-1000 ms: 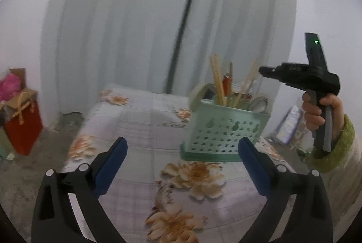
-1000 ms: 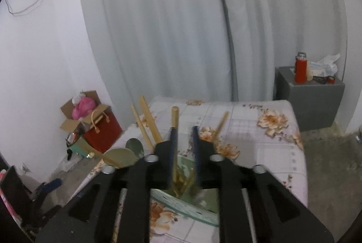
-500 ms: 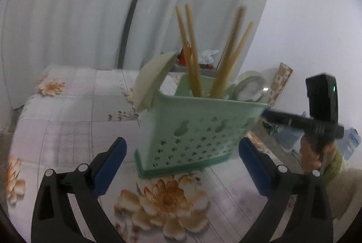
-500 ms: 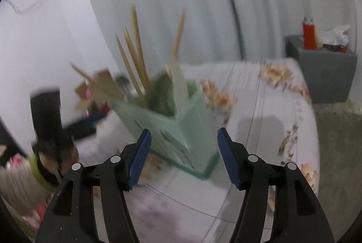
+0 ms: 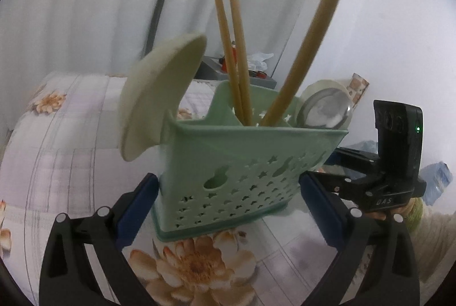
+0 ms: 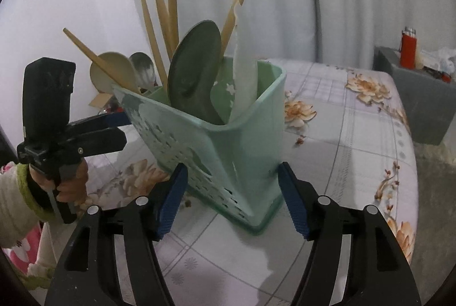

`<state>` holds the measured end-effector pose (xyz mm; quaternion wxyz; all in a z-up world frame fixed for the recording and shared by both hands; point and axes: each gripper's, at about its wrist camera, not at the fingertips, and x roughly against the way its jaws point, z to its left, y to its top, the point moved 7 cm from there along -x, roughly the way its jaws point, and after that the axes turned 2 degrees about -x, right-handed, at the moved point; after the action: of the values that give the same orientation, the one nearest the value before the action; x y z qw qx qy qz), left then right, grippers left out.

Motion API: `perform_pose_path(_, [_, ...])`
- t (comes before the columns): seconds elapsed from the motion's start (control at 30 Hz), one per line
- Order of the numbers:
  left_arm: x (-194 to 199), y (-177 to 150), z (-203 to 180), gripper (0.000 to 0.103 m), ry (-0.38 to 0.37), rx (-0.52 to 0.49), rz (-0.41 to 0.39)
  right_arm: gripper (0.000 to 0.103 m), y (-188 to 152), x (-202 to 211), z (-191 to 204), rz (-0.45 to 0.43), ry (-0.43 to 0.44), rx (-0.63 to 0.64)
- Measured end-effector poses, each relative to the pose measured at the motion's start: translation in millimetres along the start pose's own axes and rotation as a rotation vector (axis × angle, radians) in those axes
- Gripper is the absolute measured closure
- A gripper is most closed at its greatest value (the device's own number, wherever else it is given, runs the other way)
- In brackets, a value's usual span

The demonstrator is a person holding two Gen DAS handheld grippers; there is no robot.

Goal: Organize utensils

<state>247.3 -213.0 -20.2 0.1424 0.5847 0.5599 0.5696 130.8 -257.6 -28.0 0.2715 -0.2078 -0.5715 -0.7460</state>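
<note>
A mint-green perforated utensil holder point(image 5: 242, 163) point(image 6: 228, 140) stands on the floral tablecloth point(image 6: 356, 129). It holds several wooden chopsticks point(image 5: 236, 49), a beige spoon point(image 5: 159, 95), a steel spoon point(image 5: 327, 109), a dark green spoon point(image 6: 196, 69) and a white flat utensil point(image 6: 245, 72). My left gripper point(image 5: 228, 203) point(image 6: 119, 129) is open, with the holder's base between its blue pads point(image 5: 136, 209). My right gripper point(image 6: 232, 195) point(image 5: 327, 163) straddles a corner of the holder; its jaws are opening and its pads point(image 6: 293, 206) stand just beside the walls.
A grey cabinet point(image 6: 421, 106) with a red flask point(image 6: 407, 46) stands off the table's far right corner. Grey curtains hang behind. A hand in a green-cuffed sleeve point(image 6: 31, 192) holds the left gripper. The table's edge runs close on the right.
Both grippers have come down and in close to the holder. The right jaws, nearly closed around a chopstick above the holder, have spread wide and now flank its base.
</note>
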Motion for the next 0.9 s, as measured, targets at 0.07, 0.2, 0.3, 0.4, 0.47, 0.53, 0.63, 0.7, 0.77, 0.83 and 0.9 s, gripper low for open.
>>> perform_pose_path(0.07, [9,-6,-2,0.006,0.013,0.001,0.0,0.041,-2,2,5,0.0,0.005,-0.005])
perform_pose_path(0.2, [32,-22,-8,0.006,0.047,0.021,-0.003,0.041,-10,9,24,0.019,0.032,0.001])
perform_pose_path(0.3, [54,-34,-12,0.006,0.068,0.06,-0.012,0.041,-21,19,45,0.032,0.056,0.02])
perform_pose_path(0.4, [80,-50,-17,0.006,0.095,0.094,-0.026,0.041,-33,27,68,0.056,0.08,0.041])
perform_pose_path(0.47, [92,-58,-19,0.006,0.108,0.101,-0.037,0.041,-41,33,82,0.068,0.097,0.054])
perform_pose_path(0.53, [100,-65,-22,0.006,0.121,0.099,-0.047,0.041,-46,37,91,0.068,0.097,0.066])
perform_pose_path(0.63, [104,-69,-26,0.006,0.141,0.117,-0.053,0.041,-47,30,90,0.069,0.078,0.069])
perform_pose_path(0.7, [107,-70,-25,0.006,0.184,0.155,-0.057,0.041,-46,30,89,0.072,0.061,0.061])
perform_pose_path(0.77, [116,-75,-25,0.006,0.288,0.181,-0.066,0.04,-45,39,92,0.052,0.031,0.037])
perform_pose_path(0.83, [125,-85,-30,0.006,0.36,0.181,-0.063,0.032,-56,53,95,0.04,-0.052,0.004])
perform_pose_path(0.9, [134,-100,-37,0.006,0.482,0.171,-0.036,0.017,-67,61,96,0.021,-0.14,-0.011])
